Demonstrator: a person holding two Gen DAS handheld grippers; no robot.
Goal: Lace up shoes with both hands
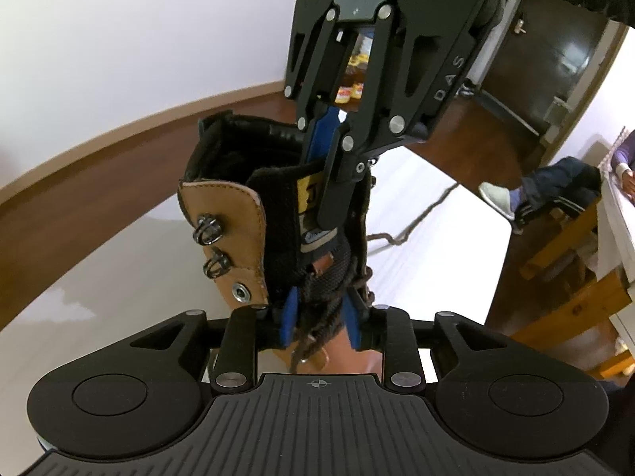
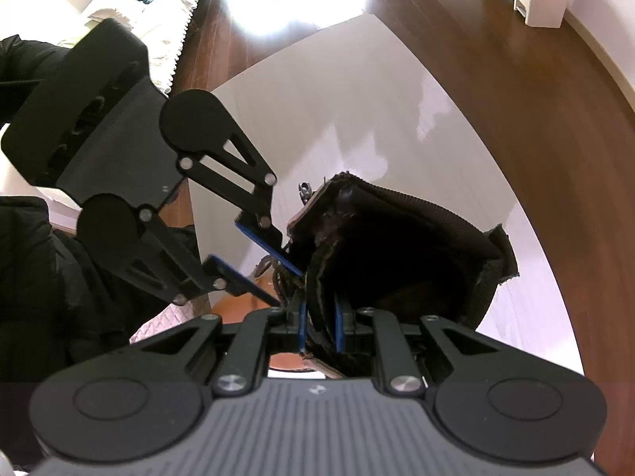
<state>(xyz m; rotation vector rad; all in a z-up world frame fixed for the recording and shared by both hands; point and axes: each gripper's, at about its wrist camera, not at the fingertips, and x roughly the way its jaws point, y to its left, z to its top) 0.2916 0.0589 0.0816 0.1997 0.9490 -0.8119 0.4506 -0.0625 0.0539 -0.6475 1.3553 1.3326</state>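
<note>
While the brown boot (image 1: 234, 246) stands on the white bench (image 1: 99, 261) near its far edge, the left tongs (image 1: 319, 317) sit narrowly parted around the dark laces (image 1: 317, 329) at its front, pads not pressing. Right of them, the right tongs (image 2: 320, 323) pinch the boot's black tongue (image 2: 317, 277).

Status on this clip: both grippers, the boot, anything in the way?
Left gripper open around the laces. Right gripper shut on the boot tongue. Nothing in the way.
</note>
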